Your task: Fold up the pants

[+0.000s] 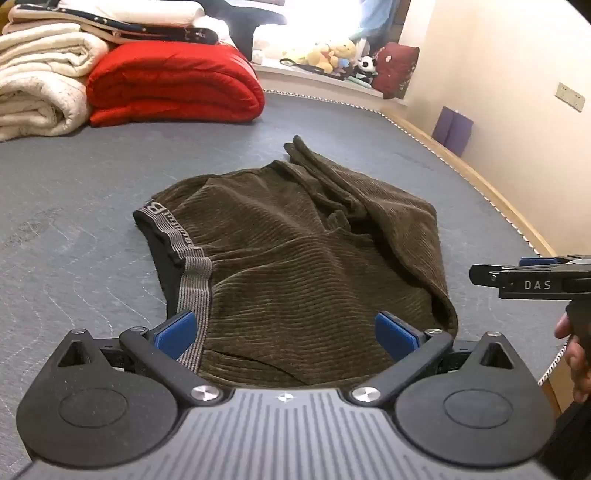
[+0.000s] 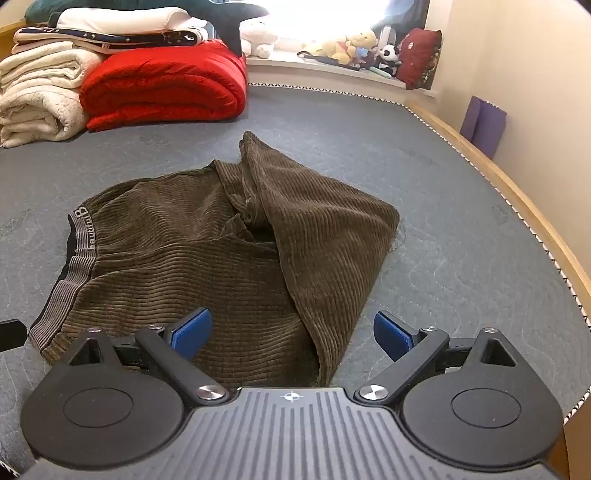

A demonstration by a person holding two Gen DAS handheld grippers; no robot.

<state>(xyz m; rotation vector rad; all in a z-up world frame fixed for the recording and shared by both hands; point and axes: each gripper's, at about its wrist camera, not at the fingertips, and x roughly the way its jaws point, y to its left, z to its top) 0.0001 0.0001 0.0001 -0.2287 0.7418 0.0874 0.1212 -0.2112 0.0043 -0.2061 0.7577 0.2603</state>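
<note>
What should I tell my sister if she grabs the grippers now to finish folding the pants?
Left gripper: open, holding nothing, over the near edge of the pants.
Right gripper: open, empty, at the pants' near right corner.
The brown corduroy pants lie bunched on the grey mattress, waistband to the left, legs flopped over on the right.
Done: a rough fold at most.
Left: smooth the legs, fold neatly.

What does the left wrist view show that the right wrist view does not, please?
Only the left wrist view shows the right gripper from the side, marked DAS, and the hand holding it. Only the right wrist view shows the white plush toy by the window. Both show the brown corduroy pants bunched on the grey mattress, the red quilt, and an open gripper over the near edge.
</note>
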